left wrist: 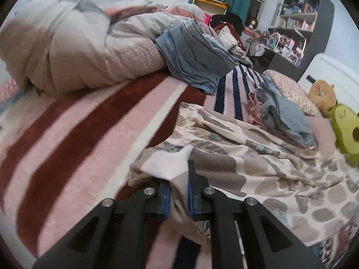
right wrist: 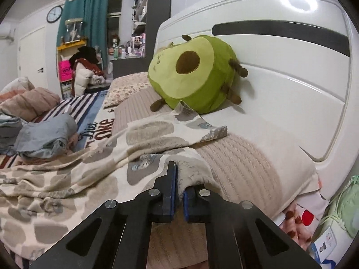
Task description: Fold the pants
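Pants (left wrist: 235,163) — cream fabric with grey-brown blotches and small blue motifs, spread rumpled across the bed, one fringed end toward the striped blanket (left wrist: 74,130), the other reaching the pillows by the headboard (right wrist: 280,71).

Left gripper (left wrist: 179,192) — fingers drawn in on a bunched edge of the pants; cloth filled the narrow gap between the blue pads (left wrist: 190,198) and draped over the left finger. The gripped edge was lifted slightly off the blanket.

Right gripper (right wrist: 178,192) — fingers nearly together, a fold of the pants pinched between the pads and hanging over the right one. This end lay on a beige knitted pillow (right wrist: 242,168).

Avocado plush (right wrist: 193,74) — green, brown pit, resting against the white headboard; a corner of the pants touched its base.

Blue-grey garments (left wrist: 285,116) — a crumpled heap just beside the pants, with a pink item (left wrist: 254,109) under its edge.

Folded blue-grey stack (left wrist: 195,58) — farther along the bed, leaning on a rolled pale quilt (left wrist: 74,51).

Floral pillow (right wrist: 128,87) — beside the plush, near the headboard.

Background — teal curtain (right wrist: 89,15), wall clock (right wrist: 54,14), cluttered shelves (left wrist: 296,22).
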`<action>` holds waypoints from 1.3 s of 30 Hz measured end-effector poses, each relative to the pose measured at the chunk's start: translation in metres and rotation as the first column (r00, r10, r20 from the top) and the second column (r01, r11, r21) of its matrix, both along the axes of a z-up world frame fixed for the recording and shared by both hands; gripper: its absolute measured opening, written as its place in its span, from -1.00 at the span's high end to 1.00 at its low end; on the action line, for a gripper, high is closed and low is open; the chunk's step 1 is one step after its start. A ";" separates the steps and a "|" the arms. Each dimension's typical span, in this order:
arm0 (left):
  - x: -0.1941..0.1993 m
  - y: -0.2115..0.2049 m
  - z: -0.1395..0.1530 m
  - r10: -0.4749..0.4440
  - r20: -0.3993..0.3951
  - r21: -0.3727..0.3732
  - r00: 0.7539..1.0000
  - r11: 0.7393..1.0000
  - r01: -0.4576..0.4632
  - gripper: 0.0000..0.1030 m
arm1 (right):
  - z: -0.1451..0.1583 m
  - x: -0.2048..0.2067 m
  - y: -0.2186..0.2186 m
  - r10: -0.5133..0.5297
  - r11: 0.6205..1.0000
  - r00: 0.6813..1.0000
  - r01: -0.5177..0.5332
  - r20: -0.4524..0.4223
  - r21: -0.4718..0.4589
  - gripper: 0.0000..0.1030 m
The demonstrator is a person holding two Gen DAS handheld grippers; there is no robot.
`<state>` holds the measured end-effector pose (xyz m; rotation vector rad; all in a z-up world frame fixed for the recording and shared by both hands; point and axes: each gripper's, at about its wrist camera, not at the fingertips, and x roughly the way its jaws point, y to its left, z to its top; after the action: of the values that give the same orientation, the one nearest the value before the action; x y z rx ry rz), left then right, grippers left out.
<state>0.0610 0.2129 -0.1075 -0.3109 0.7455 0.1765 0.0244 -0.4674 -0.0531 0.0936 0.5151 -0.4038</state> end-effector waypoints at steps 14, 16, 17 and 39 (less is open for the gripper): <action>0.034 0.004 0.019 -0.038 -0.069 -0.031 0.997 0.999 0.036 0.81 | 0.039 0.026 -0.016 0.017 0.999 1.000 -0.017 0.014 0.049 1.00; 0.046 0.002 0.021 -0.046 -0.062 -0.026 0.997 0.999 0.044 0.81 | 0.049 0.037 -0.017 0.015 0.999 1.000 -0.016 0.023 0.038 1.00; 0.049 0.000 0.022 -0.052 -0.058 -0.024 0.997 0.998 0.051 0.81 | 0.052 0.041 -0.017 0.017 0.999 1.000 -0.017 0.025 0.033 1.00; 0.006 0.007 0.006 -0.063 -0.057 -0.014 0.996 0.998 0.062 0.81 | -0.013 -0.035 -0.045 -0.120 0.985 0.993 0.118 0.016 0.126 1.00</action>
<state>0.0670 0.2197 -0.1017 -0.2944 0.8123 0.1225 -0.0111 -0.5128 -0.0663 0.2508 0.5127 -0.4865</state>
